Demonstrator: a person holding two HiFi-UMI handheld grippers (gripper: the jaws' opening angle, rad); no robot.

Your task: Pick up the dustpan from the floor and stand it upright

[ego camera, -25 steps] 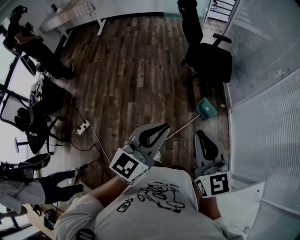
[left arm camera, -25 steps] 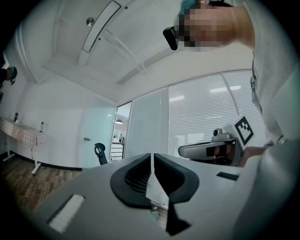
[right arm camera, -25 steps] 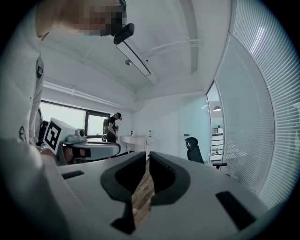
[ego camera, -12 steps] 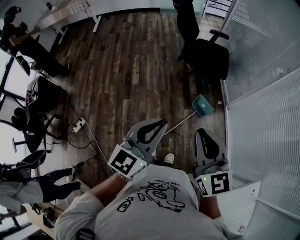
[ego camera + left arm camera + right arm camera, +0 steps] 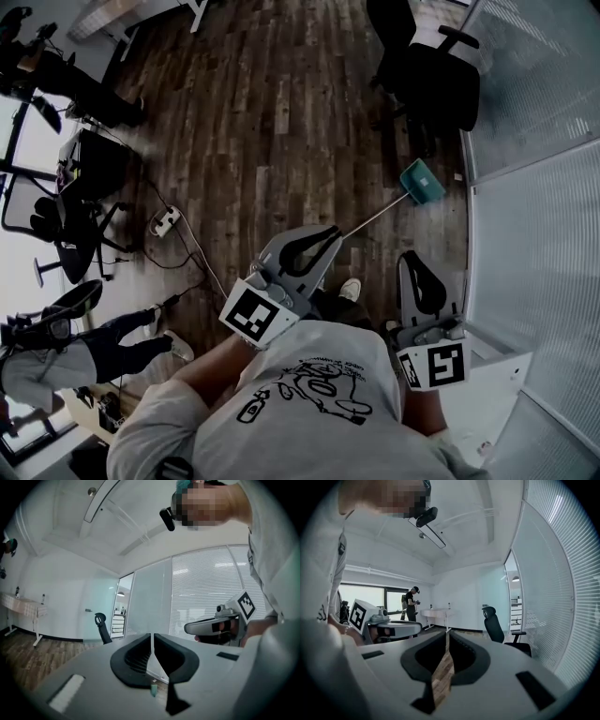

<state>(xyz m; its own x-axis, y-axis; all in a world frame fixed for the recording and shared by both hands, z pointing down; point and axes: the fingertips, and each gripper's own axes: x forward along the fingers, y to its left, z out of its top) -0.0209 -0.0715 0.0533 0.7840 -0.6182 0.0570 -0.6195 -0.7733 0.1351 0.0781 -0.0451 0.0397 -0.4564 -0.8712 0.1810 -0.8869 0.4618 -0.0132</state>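
Dustpan (image 5: pixel 421 181) lies flat on the floor (image 5: pixel 262 122), teal pan close to the glass wall (image 5: pixel 539 187) and just past the chair (image 5: pixel 441 80), its long handle running back toward the person. Left gripper (image 5: pixel 330 242) hangs over the handle's near end, jaws pressed together on nothing. Right gripper (image 5: pixel 414 262), beside it, is closed and empty too.
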